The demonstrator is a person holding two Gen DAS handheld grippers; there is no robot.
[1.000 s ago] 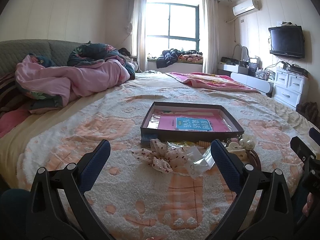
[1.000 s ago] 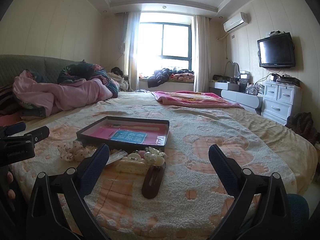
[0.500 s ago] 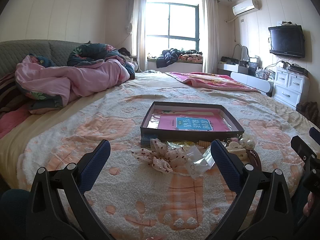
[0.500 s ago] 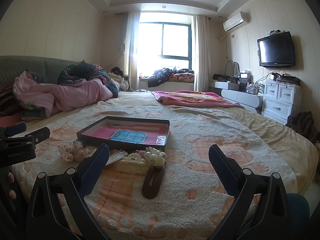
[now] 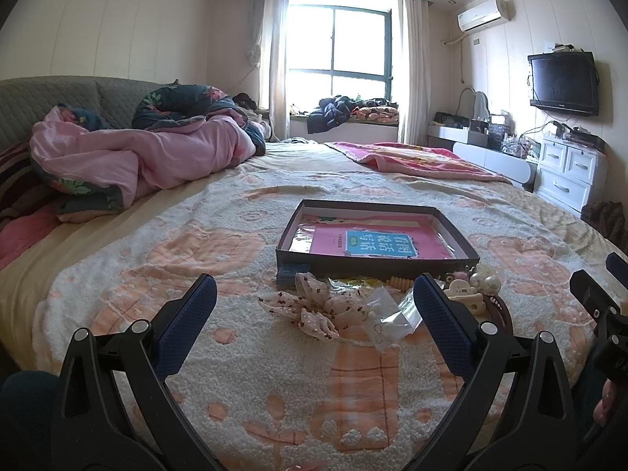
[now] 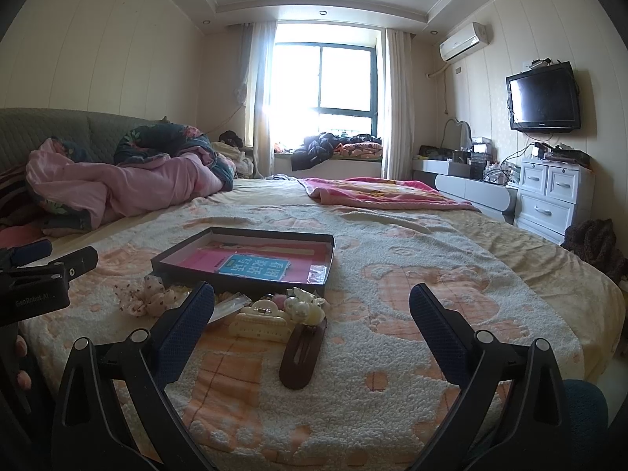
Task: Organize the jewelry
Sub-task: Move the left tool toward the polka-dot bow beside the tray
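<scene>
Both the left gripper [image 5: 314, 306] and right gripper [image 6: 312, 310] hover empty, fingers spread apart, above a bed where a floral fabric bow [image 5: 310, 306], cream claw clip [image 6: 261, 320] and brown barrette [image 6: 302, 351] lie just before the shallow dark cardboard tray [image 5: 376, 261]; sorting appears not yet begun.

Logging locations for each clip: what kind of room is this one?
A home bedroom, most likely: a large bed with a rumpled pink quilt, a wall-mounted TV, and white drawers beneath it.

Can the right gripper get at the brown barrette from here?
Probably yes. The right gripper is open and empty, and the brown barrette lies exposed on the blanket, nothing covering it.
</scene>
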